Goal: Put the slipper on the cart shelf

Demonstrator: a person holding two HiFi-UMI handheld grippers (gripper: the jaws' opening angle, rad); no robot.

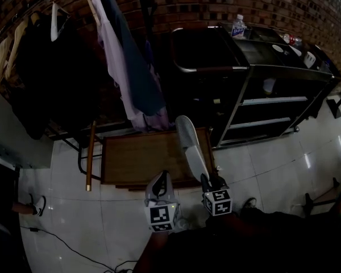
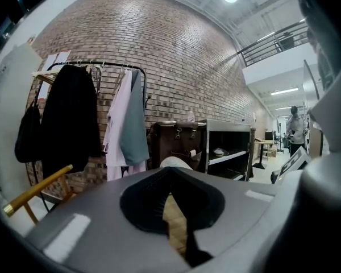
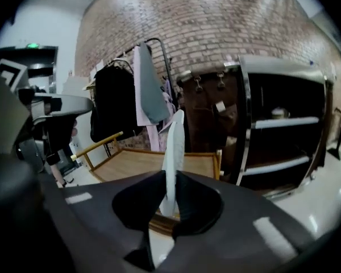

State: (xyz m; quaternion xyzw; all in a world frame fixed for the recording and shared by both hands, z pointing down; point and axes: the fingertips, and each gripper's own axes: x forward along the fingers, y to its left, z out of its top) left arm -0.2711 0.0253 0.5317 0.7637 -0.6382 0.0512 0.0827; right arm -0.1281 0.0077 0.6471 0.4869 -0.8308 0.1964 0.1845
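A white slipper stands edge-on between the jaws of my right gripper, which is shut on its heel end. In the right gripper view the slipper rises thin and upright from the right gripper, in front of the black cart. The cart stands to the far right with two pale shelves showing. My left gripper hangs beside the right one, shut, with nothing in it. In the left gripper view the slipper's toe peeks over the left gripper.
A low wooden platform lies on the tiled floor under both grippers. A clothes rack with hanging garments stands at the brick wall. A water bottle tops the cart. A person stands far off.
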